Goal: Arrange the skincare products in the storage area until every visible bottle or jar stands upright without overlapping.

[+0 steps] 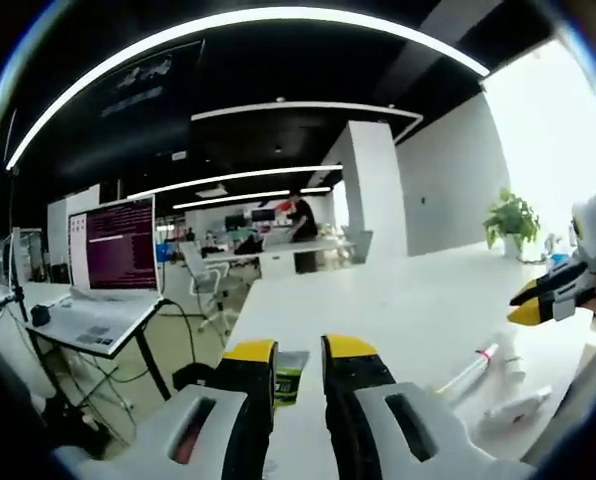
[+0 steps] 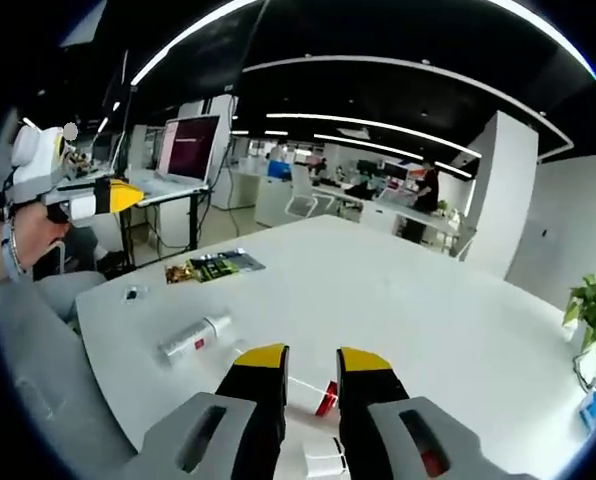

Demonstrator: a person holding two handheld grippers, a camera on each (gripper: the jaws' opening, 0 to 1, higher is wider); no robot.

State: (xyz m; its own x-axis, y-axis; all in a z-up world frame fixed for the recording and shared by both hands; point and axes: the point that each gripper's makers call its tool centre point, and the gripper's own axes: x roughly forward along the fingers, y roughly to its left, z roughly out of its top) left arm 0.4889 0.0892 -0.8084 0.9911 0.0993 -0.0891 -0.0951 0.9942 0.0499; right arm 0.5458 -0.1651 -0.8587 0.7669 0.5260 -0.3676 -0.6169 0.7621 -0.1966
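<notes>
Early stage: white red-capped tube (image 2: 194,338) lay flat at table's (image 2: 398,290) nine o'clock. Left tool (image 1: 300,352) and right tool (image 2: 313,357) parted, empty. Next: upright it.

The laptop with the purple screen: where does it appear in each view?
Left gripper view: the laptop is at the left, on a stand beside the white table.
Right gripper view: the laptop is at the upper left, past the table's edge.
Shared landmark: the potted plant, at the right in both.
</notes>
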